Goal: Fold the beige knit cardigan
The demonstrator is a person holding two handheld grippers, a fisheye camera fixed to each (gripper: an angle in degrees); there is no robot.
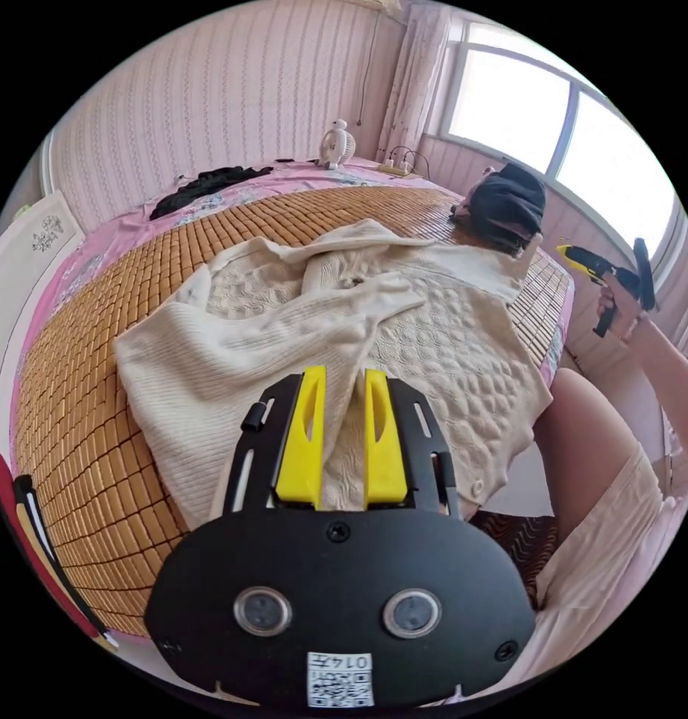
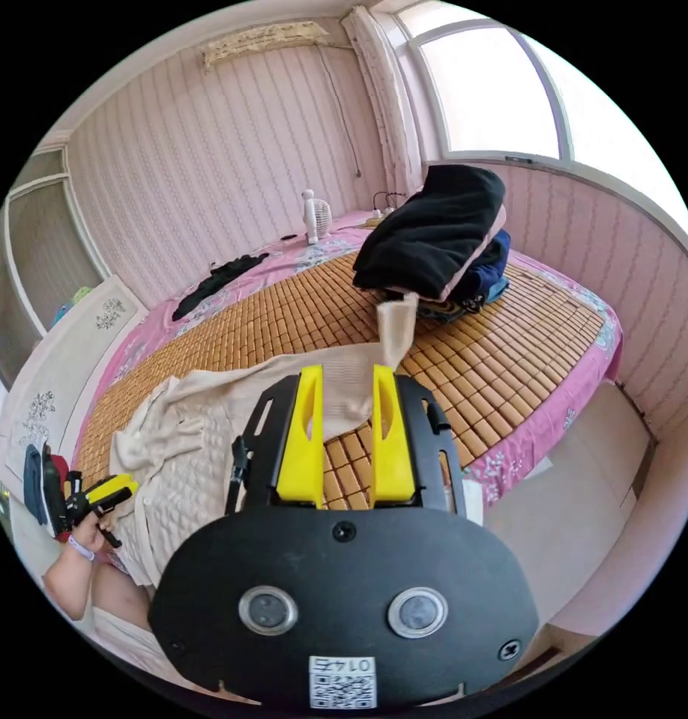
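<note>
The beige knit cardigan (image 1: 404, 329) lies rumpled on a bamboo mat (image 1: 97, 419), one sleeve folded across its body. My left gripper (image 1: 344, 378) hovers over its near hem, yellow jaws open with nothing between them. Off the bed's right side, a hand holds the right gripper (image 1: 606, 273) in the air. In the right gripper view, the right gripper (image 2: 346, 374) stands open above the mat (image 2: 509, 359), just short of a cardigan (image 2: 209, 442) sleeve that stretches toward a clothes pile. The left gripper (image 2: 104, 490) is at the lower left, in a hand.
A pile of dark folded clothes (image 1: 509, 202) (image 2: 434, 240) sits at the mat's far corner by the window. A black garment (image 1: 209, 183) (image 2: 216, 281) and a small white fan (image 1: 335, 144) (image 2: 314, 213) lie at the back. A person's leg (image 1: 584, 442) stands against the bed edge.
</note>
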